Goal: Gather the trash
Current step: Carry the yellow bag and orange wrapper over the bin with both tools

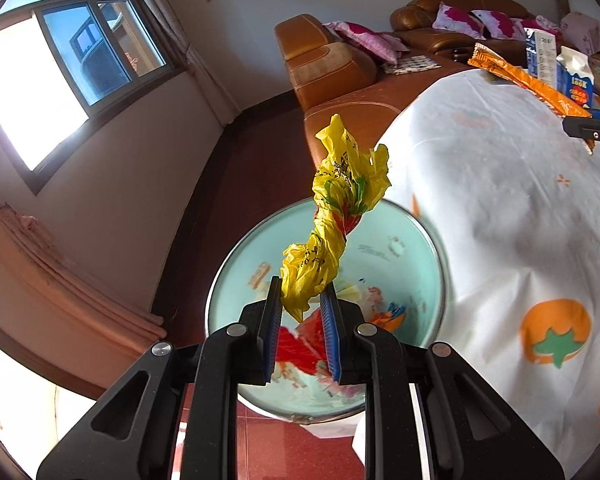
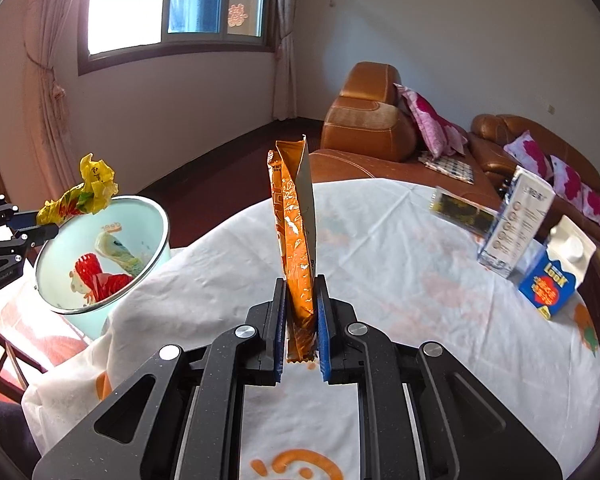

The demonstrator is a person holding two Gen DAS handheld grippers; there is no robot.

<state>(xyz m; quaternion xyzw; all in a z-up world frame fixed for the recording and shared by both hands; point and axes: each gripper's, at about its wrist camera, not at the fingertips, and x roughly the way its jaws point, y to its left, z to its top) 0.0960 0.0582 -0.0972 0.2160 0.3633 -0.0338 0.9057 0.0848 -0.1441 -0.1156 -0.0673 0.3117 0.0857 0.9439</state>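
My left gripper (image 1: 302, 300) is shut on a crumpled yellow plastic bag (image 1: 336, 216) and holds it above the pale green trash bin (image 1: 428, 248), which has wrappers inside. In the right wrist view the same bag (image 2: 80, 196) hangs over the bin's (image 2: 152, 216) rim, with the left gripper (image 2: 40, 232) at the far left. My right gripper (image 2: 302, 300) is shut on an orange snack wrapper (image 2: 294, 232) and holds it upright above the white tablecloth (image 2: 400, 280). The wrapper also shows in the left wrist view (image 1: 520, 76).
On the table's far right stand a tall white carton (image 2: 516, 220), a blue and white carton (image 2: 556, 276) and a dark flat packet (image 2: 460, 208). A brown leather sofa (image 2: 372, 120) with pink pillows stands behind. The bin stands on the floor at the table's left edge.
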